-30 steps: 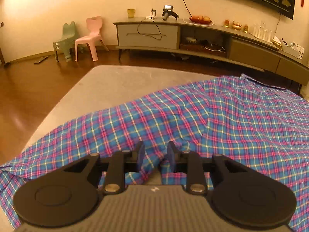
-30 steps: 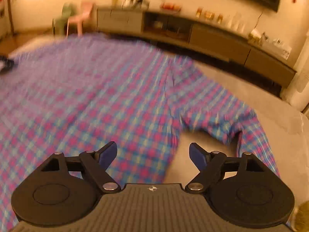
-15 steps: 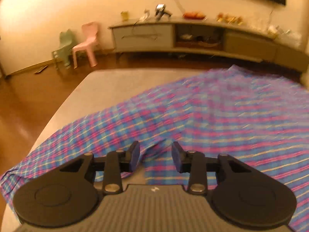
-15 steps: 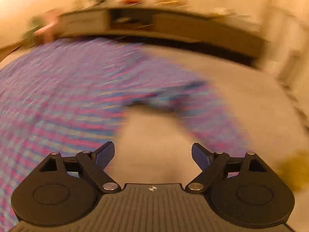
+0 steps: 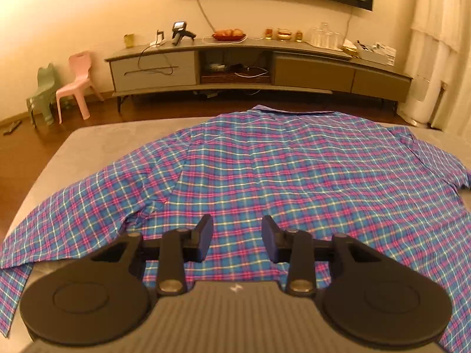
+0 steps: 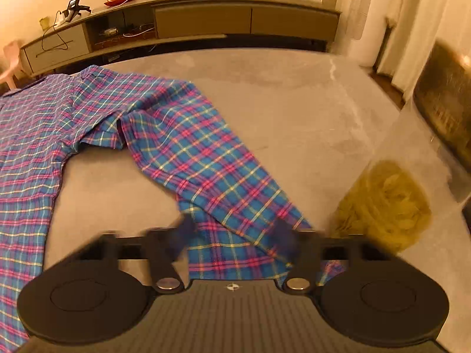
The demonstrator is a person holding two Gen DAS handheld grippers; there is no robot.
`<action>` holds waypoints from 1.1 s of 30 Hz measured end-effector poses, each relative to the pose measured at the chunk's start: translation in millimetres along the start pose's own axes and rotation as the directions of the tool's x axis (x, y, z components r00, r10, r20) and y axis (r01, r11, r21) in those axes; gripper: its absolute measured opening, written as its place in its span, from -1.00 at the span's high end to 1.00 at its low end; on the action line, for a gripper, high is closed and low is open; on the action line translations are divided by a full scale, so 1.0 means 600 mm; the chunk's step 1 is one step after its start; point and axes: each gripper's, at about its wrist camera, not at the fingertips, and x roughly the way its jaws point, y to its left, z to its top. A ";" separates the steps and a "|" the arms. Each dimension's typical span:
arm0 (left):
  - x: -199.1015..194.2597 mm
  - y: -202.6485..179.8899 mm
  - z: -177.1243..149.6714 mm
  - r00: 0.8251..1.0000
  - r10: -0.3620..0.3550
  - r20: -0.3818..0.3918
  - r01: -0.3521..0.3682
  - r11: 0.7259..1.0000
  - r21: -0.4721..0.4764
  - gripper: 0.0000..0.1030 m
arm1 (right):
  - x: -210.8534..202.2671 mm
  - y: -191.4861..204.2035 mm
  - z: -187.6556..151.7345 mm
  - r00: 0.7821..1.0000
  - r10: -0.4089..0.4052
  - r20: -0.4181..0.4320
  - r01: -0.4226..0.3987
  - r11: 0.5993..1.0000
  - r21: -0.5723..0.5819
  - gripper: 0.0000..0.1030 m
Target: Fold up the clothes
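The right gripper [image 6: 235, 236] has just been closing its dark blue-padded jaws, and they show blurred in the right wrist view, with the cuff end of the sleeve [image 6: 217, 182] lying between them. Whether the pads already pinch the cloth I cannot tell through the blur; a gap still seems to stand on either side of the fabric. The left gripper [image 5: 237, 242] hovers with its fingers [image 5: 203, 239] a moderate way apart and nothing between them, the lower hem region of the garment just beneath.

Outward from there, the blue, pink and yellow plaid button-up cotton shirt [image 5: 294, 170] lies spread flat on the grey upholstered surface [image 6: 309, 111], collar toward the far edge and both sleeves stretched out to the sides (the near one a little rumpled at the armpit). A yellowish fuzzy object [image 6: 382, 203] sits just beside the right cuff, near enough to snag.

As for progress, the spreading looks done and no fold shows yet. By my reading the first fold, bringing the right sleeve across the body, is only now being set up; the other sleeve, the sides and the final halving are all left.
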 end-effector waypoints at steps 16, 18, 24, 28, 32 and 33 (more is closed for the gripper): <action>-0.011 -0.032 -0.023 0.999 -0.043 -0.014 0.044 0.998 0.049 0.30 | -0.112 0.195 -0.046 0.950 -0.002 0.313 0.126 0.919 -0.374 -0.15; -0.014 -0.040 -0.026 0.998 -0.061 -0.012 0.061 0.996 0.064 0.30 | -0.097 0.131 -0.027 0.952 -0.061 0.299 0.135 0.962 -0.235 -0.86; -0.015 -0.076 -0.037 0.997 -0.080 -0.008 0.081 0.989 0.127 0.29 | 0.005 0.047 0.016 0.980 -0.068 0.190 0.110 0.969 -0.222 -0.83; -0.002 -0.081 -0.042 0.997 -0.074 -0.024 0.076 0.988 0.134 0.29 | 0.053 0.034 0.034 0.991 -0.016 0.131 0.031 0.993 -0.115 0.42; 0.003 -0.079 -0.045 0.998 -0.063 -0.025 0.066 0.989 0.135 0.29 | 0.046 0.049 0.062 0.978 -0.065 0.197 0.083 0.993 -0.086 0.91; 0.002 -0.078 -0.045 0.998 -0.063 -0.024 0.066 0.989 0.135 0.29 | 0.030 0.060 0.065 0.969 -0.074 0.234 0.100 0.990 -0.101 0.91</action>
